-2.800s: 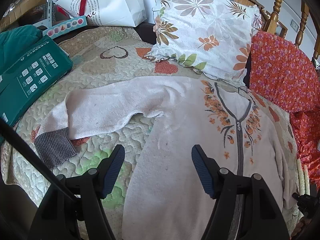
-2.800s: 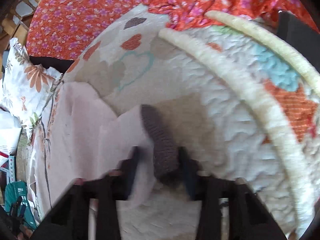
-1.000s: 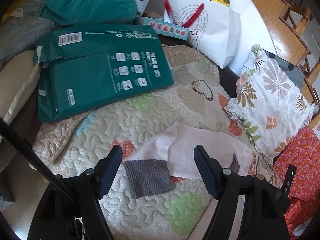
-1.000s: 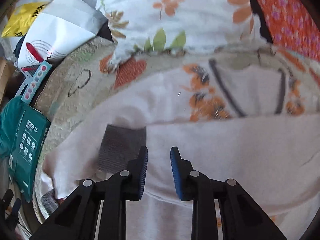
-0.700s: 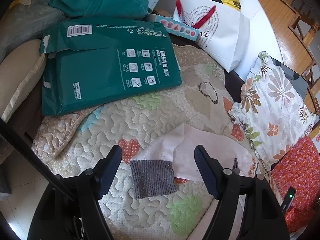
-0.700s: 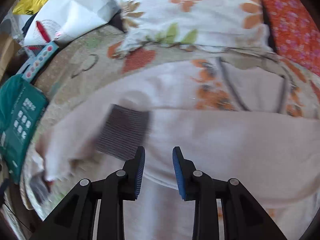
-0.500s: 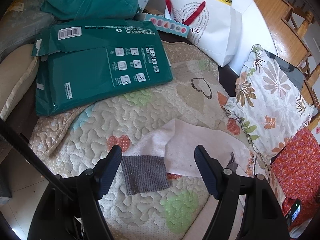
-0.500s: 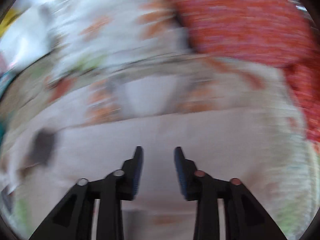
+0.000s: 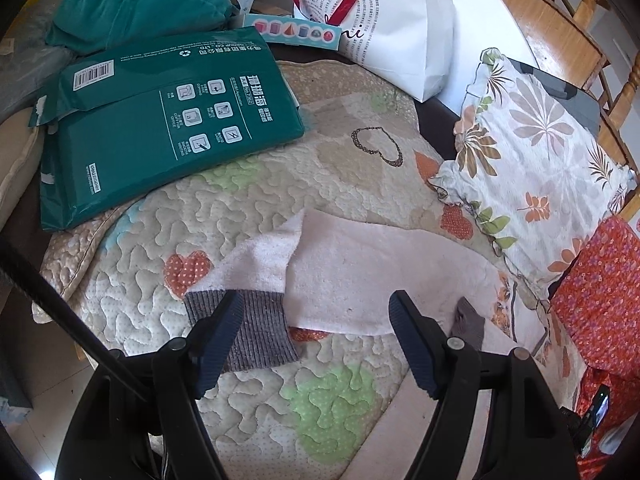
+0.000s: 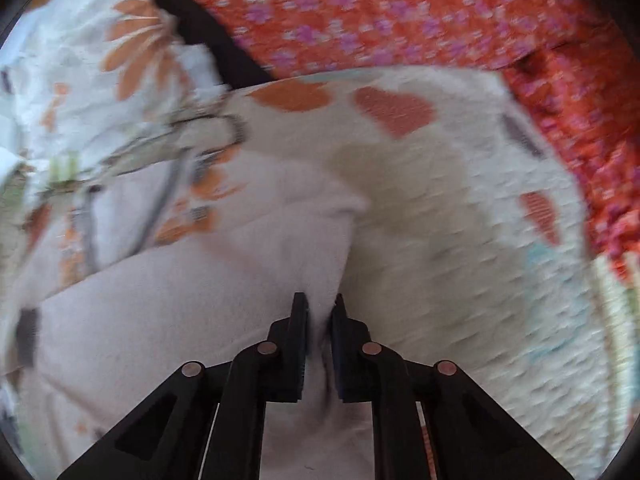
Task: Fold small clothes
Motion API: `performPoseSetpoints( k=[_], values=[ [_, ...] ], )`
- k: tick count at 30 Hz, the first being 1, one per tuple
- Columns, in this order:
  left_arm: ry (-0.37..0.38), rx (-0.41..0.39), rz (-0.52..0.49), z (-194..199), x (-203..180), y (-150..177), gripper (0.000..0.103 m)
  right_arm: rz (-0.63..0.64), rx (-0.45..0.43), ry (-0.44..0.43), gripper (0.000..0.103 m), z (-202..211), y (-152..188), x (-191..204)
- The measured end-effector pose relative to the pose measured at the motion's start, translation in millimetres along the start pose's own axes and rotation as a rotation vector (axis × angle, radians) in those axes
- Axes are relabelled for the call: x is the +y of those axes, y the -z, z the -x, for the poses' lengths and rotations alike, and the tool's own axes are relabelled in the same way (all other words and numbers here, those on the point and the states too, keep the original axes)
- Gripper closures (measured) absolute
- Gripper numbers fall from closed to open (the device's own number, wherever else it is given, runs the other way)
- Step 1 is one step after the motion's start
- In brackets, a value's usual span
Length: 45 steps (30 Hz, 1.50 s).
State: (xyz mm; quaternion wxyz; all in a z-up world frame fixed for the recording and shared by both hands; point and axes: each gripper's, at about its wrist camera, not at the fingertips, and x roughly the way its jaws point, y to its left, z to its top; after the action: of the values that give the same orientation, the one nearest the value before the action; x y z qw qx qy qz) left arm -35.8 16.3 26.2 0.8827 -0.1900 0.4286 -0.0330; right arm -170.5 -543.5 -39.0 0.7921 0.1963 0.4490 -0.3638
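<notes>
A quilted bedspread [image 9: 248, 200] covers the bed, a green package [image 9: 160, 120] at its ten o'clock corner. The pale pink top [image 9: 380, 280] lies spread across it, one sleeve folded over. The left gripper [image 9: 314, 340] hangs wide above the grey cuff [image 9: 256, 328]. The right gripper [image 10: 319, 316] has just been closing, jaws pinching the top's edge.

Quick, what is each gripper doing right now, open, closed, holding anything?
Left gripper: open, holding nothing, above the grey cuff.
Right gripper: just closed, pinching the pink garment.
</notes>
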Motion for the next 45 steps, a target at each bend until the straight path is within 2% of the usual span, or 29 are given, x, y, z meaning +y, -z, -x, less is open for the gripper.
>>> performPoseSetpoints(
  k=[4, 5, 9, 10, 12, 16, 21, 24, 27, 31, 34, 35, 36, 37, 39, 41, 45],
  values=[
    [0.000, 0.000, 0.002, 1, 6, -3, 0.029, 0.056, 0.022, 0.042, 0.087, -1, 3, 4],
    [-0.001, -0.002, 0.007, 2, 10, -4, 0.029, 0.075, -0.002, 0.057, 0.083, 6, 5, 8],
    [-0.050, -0.061, 0.058, 14, 41, -19, 0.029, 0.166, -0.215, 0.113, 0.073, 67, 19, 39],
    [-0.067, -0.082, 0.070, 19, 49, -23, 0.029, 0.205, -0.241, 0.084, 0.073, 81, 23, 53],
    [-0.128, -0.149, 0.114, 32, 71, -31, 0.029, 0.324, -0.244, -0.057, 0.072, 106, 38, 99],
    [-0.211, -0.247, 0.240, 56, 123, -44, 0.029, 0.558, -0.215, -0.314, 0.058, 141, 84, 197],
    [-0.254, -0.334, 0.400, 78, 180, -47, 0.028, 0.940, -0.183, -0.574, 0.048, 187, 189, 339],
    [-0.249, -0.347, 0.438, 83, 197, -47, 0.028, 1.074, -0.201, -0.633, 0.047, 204, 241, 393],
    [-0.231, -0.344, 0.443, 84, 204, -47, 0.028, 1.125, -0.173, -0.691, 0.047, 206, 273, 434],
    [-0.207, -0.333, 0.422, 83, 199, -48, 0.028, 1.189, -0.147, -0.720, 0.047, 201, 299, 459],
    [-0.194, -0.321, 0.411, 79, 194, -50, 0.028, 1.255, -0.183, -0.632, 0.047, 187, 318, 470],
    [-0.190, -0.314, 0.403, 78, 193, -50, 0.028, 1.261, -0.178, -0.607, 0.059, 182, 320, 472],
    [-0.189, -0.311, 0.398, 77, 192, -50, 0.028, 1.239, -0.155, -0.611, 0.073, 177, 316, 471],
    [-0.189, -0.308, 0.393, 77, 190, -50, 0.028, 1.203, -0.140, -0.613, 0.096, 177, 308, 470],
    [-0.193, -0.306, 0.382, 76, 187, -49, 0.028, 1.121, -0.134, -0.642, 0.096, 185, 283, 461],
    [-0.194, -0.296, 0.366, 73, 181, -48, 0.027, 1.099, -0.179, -0.632, 0.096, 199, 263, 450],
    [-0.175, -0.263, 0.313, 67, 157, -45, 0.027, 1.096, -0.294, -0.541, 0.096, 224, 211, 407]
  ],
)
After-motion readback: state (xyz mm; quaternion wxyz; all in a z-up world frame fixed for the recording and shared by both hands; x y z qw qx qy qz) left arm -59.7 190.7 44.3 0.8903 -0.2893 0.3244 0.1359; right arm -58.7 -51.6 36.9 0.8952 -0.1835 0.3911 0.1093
